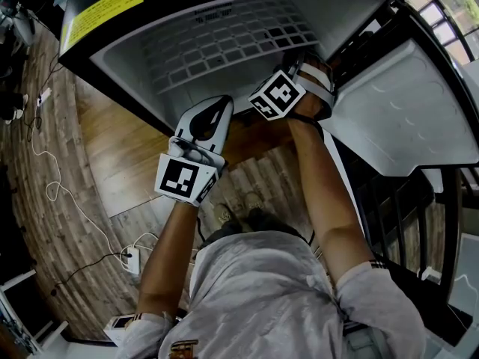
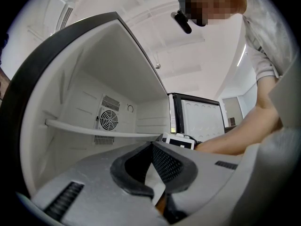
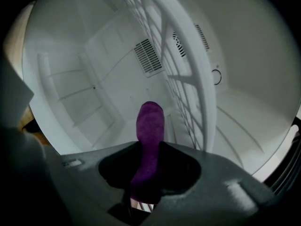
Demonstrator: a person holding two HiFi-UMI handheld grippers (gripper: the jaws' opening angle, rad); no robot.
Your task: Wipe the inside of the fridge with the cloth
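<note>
Head view: steeply down onto fridge. Gripper views: close, facing its interior; all share shelf.

The only sign I can pick out from here is a yellow label on the dark outer face of the fridge, and in the head view its lines of dark print are too small for me to read. A short strip of dark lettering sits on the pale front edge of the fridge's inside, and it is just as illegible. The nearer marker cube and the farther marker cube show only black-and-white square patterns, so I can read no words or numbers anywhere.
</note>
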